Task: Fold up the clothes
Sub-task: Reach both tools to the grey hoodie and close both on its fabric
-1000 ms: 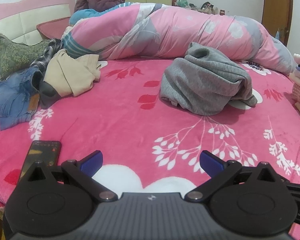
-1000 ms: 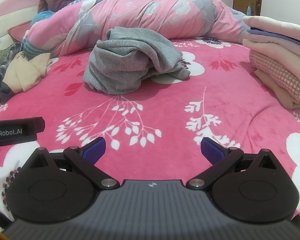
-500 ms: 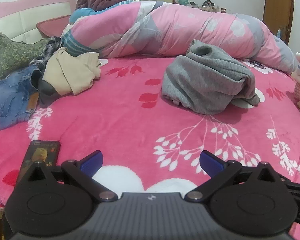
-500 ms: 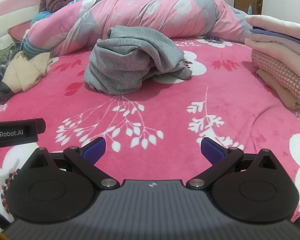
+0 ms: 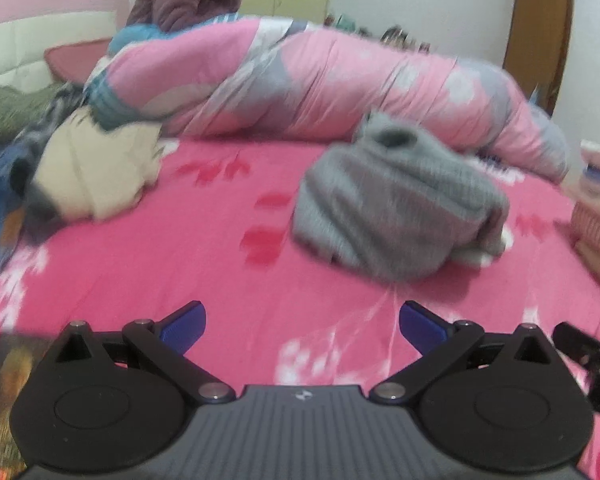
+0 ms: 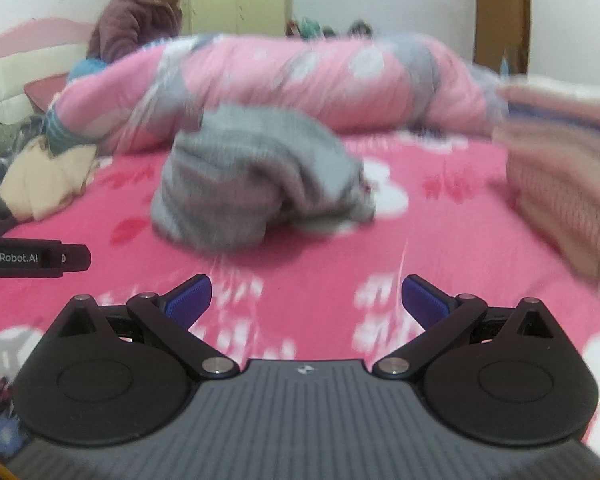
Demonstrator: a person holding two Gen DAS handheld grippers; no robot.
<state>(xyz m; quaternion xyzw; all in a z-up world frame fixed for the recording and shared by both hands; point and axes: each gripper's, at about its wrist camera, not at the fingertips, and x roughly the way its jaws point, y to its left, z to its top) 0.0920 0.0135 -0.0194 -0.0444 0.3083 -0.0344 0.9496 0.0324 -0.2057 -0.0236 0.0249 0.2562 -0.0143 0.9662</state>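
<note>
Left wrist view, crumpled gray knit sweater (image 5: 396, 208), fuzzy pink blanket (image 5: 204, 260)

The left gripper (image 5: 302, 326), a matte black two-finger tool with a ribbed grey housing, is showing round black discs, silver pivot screws and blue finger pads (image 5: 186, 322). The right gripper (image 6: 306, 298) is looking identical, blue pads (image 6: 424, 300) included; beside it, a black bar (image 6: 36, 258) is bearing white "GenRobot.AI" lettering.
</note>
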